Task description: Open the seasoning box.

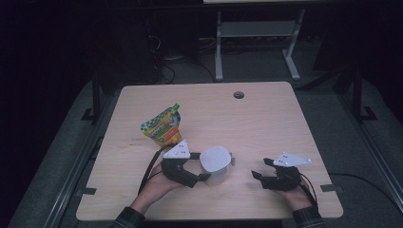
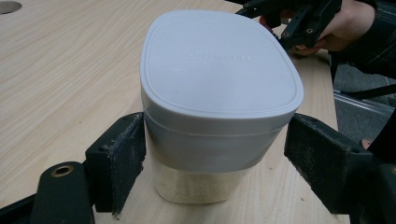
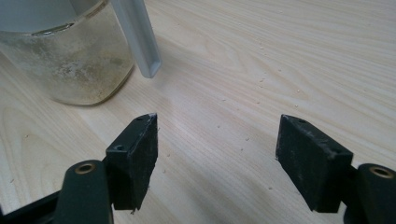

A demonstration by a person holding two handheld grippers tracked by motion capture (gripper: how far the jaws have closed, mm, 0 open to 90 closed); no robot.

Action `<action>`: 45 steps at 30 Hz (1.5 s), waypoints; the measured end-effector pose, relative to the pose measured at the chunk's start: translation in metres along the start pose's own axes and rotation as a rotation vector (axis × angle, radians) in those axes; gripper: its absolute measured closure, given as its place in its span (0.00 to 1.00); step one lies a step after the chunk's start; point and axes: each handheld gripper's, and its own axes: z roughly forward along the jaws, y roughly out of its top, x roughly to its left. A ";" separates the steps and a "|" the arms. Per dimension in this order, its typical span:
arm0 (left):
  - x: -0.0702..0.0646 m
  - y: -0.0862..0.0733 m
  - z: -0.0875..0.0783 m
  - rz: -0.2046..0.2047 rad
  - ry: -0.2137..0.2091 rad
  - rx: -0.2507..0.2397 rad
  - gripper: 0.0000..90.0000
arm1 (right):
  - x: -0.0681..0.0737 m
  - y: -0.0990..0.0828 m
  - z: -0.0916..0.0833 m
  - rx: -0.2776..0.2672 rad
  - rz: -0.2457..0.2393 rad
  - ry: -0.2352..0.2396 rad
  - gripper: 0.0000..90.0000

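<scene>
1. Broadly, the wooden table (image 1: pixel 266 118) takes up the middle of the high view, and everything in play sits in its lower half.
2. Next in size, the lidded container (image 1: pixel 216 165) stands upright at lower centre of that view, a clear tub with pale powdery residue under a grey squarish lid (image 2: pixel 217 65). It looks rigid and light, probably nearly empty. The smooth plastic walls could slip, so the broad flat sides just under the lid seem the best place to take hold.
3. At upper left of the tub in the high view, well apart from it, lies a colourful spouted pouch (image 1: pixel 164 126), untouched.
4. The left gripper (image 1: pixel 202 176) comes in from the lower left with its jaws straddling the container. In the left gripper view the tub stands between the two black pads (image 2: pixel 122 161). The left-hand pad looks to be touching or almost touching the wall, while a narrow gap shows at the right-hand pad, so I judge the jaws spread around it rather than clamped.
5. The right gripper (image 1: pixel 261 168) rests at the lower right of the high view, near the tub but apart from it. Its jaws stand wide over bare wood in the right gripper view, where the container's base appears at upper left.
</scene>
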 end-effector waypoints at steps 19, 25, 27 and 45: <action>0.000 0.003 -0.006 -0.008 0.001 -0.025 0.26 | 0.000 0.000 0.000 0.000 0.000 -0.003 0.33; 0.000 0.004 -0.009 -0.016 -0.005 -0.048 0.28 | -0.001 0.000 0.000 0.004 0.000 -0.003 0.33; 0.000 0.006 -0.010 -0.012 -0.001 -0.048 0.29 | -0.001 0.000 0.000 0.004 0.001 -0.004 0.33; -0.003 0.016 -0.017 -0.004 -0.010 -0.082 0.38 | -0.001 0.000 0.000 0.006 0.005 -0.002 0.33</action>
